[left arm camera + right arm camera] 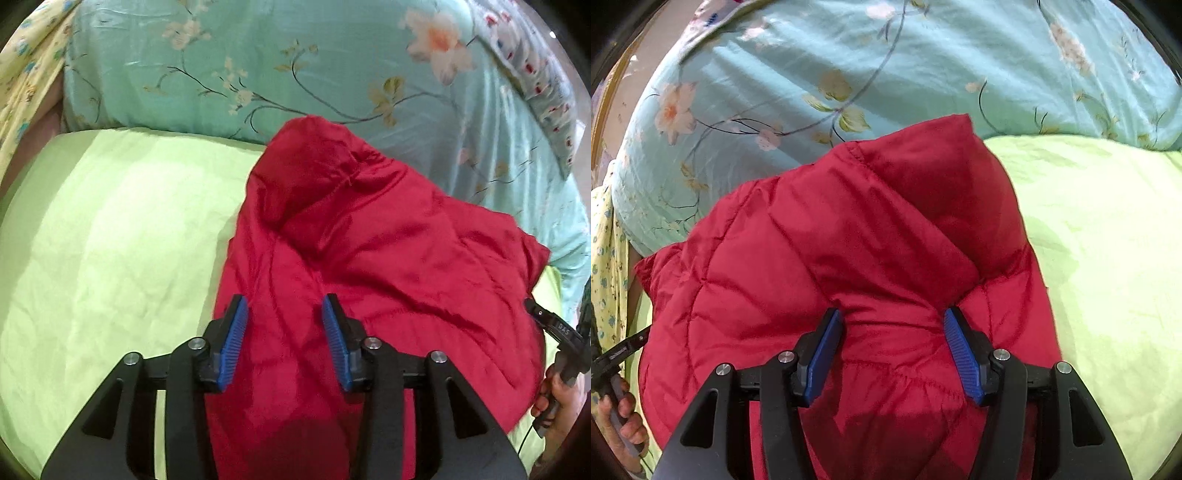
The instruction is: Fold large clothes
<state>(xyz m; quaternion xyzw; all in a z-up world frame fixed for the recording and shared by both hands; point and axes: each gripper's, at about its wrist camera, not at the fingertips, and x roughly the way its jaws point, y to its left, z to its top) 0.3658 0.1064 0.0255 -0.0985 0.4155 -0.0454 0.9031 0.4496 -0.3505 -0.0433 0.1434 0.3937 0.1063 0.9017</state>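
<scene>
Red quilted jacket [369,266] lies bunched on green sheet [110,229]. Left gripper [284,306] and right gripper [893,317] hover over it, jaws apart, nothing clamped.

A red quilted jacket [369,251] lay bunched on a pale green sheet [110,240], its far end resting against a teal floral quilt [258,66] that ran across the back. The left gripper [284,306] hung over the jacket's near part with its jaws apart; the blue pads [232,343] pressed on nothing, red fabric showing between them. At the right edge, a hand [554,398] held the other gripper's black handle just beside the jacket's edge. A yellow flowered cloth [26,74] hung at the upper left.
</scene>
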